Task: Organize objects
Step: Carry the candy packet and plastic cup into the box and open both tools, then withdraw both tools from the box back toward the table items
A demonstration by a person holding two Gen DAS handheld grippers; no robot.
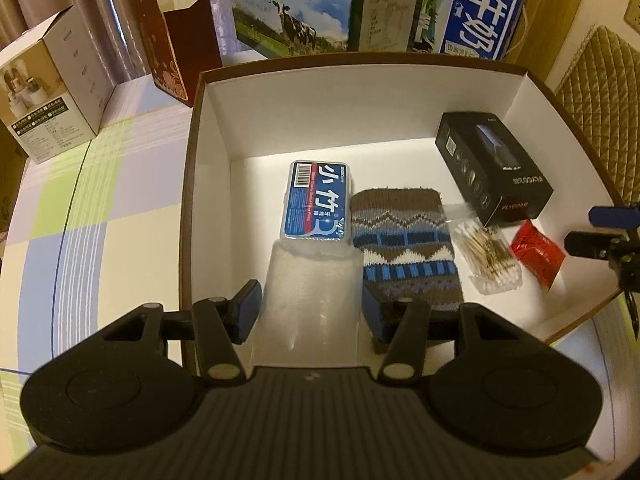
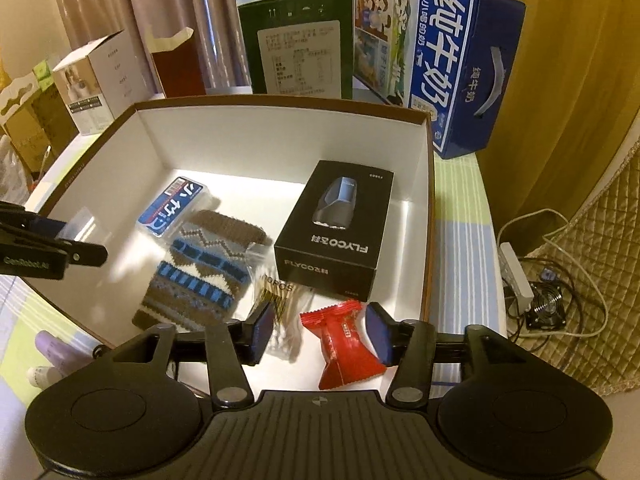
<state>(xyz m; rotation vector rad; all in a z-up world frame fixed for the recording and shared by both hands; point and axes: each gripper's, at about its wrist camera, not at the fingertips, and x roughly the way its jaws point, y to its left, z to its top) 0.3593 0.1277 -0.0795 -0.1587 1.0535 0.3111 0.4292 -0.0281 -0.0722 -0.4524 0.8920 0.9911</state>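
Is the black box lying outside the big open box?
No, the black box lies inside the big open box, beside the knitted pouch.

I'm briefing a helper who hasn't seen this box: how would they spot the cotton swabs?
Look in the large white-lined box. Near its front edge, between the knitted pouch and the red candy wrapper, lies the bag of cotton swabs. It alone is a clear bag of thin white-tipped sticks.

box (image 1: pixel 212 128): open, white inside | floss case (image 1: pixel 318 204), knit pouch (image 1: pixel 404 248), swab bag (image 1: pixel 490 258) mid-floor | black carton (image 1: pixel 494 172) right wall | red sachet (image 2: pixel 344 344) near-right corner | clear cup (image 1: pixel 308 300) near edge
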